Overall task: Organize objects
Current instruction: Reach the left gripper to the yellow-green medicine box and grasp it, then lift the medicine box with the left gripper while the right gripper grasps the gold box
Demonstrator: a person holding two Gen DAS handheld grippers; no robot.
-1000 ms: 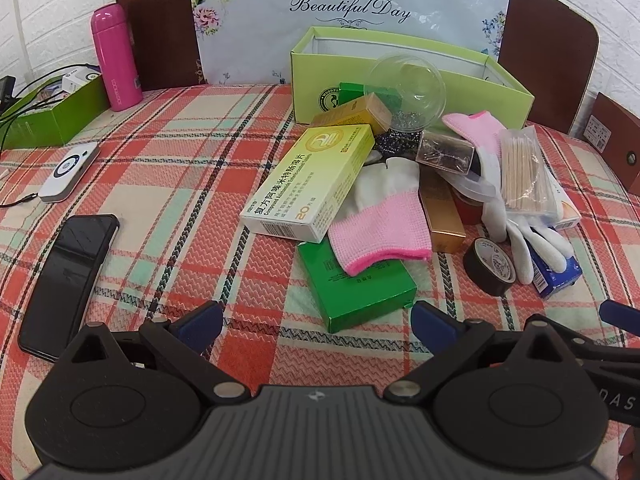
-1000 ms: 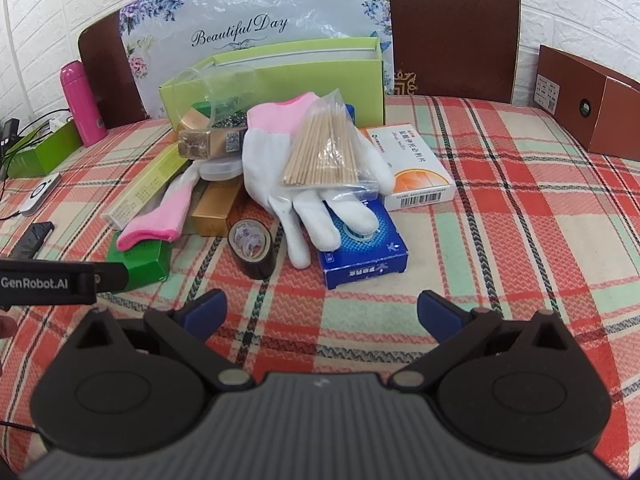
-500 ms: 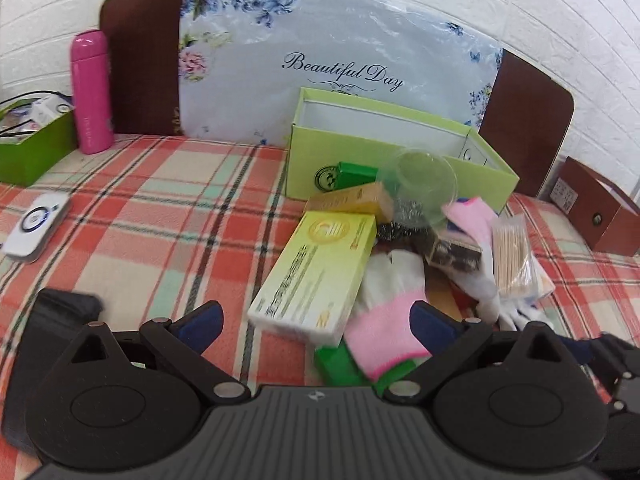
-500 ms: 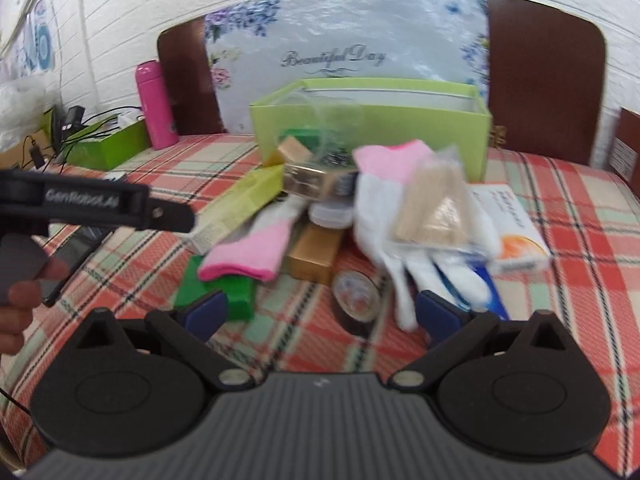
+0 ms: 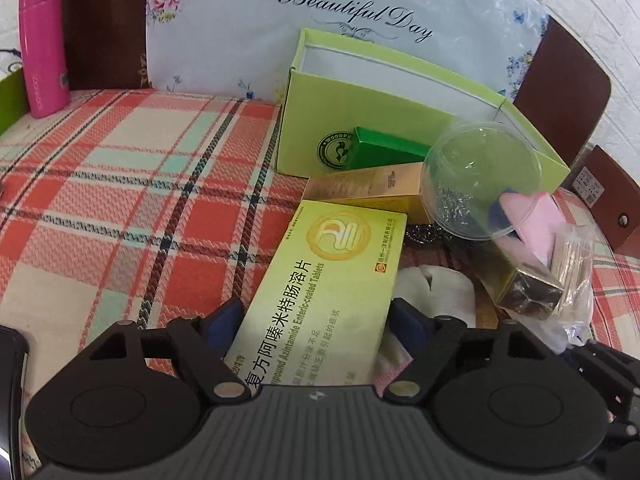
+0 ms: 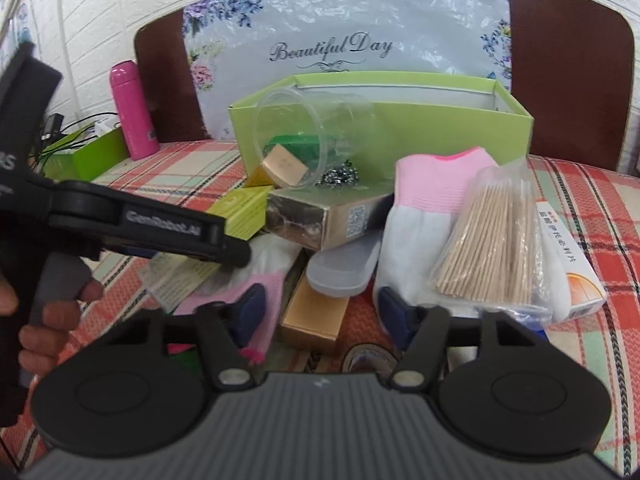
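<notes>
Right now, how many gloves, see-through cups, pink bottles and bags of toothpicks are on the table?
Gloves: 2
Clear cups: 1
Pink bottles: 1
Toothpick bags: 1
Total: 5

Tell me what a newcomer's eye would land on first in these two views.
The heap of small things in the middle of the plaid tablecloth draws the eye first, with the yellow tablet box lying between the closing jaws of the left gripper. Behind the heap stands the open lime-green box, a clear plastic cup lying on its side against its front. On the heap's right side, a bag of wooden toothpicks rests on a white and pink glove.
</notes>
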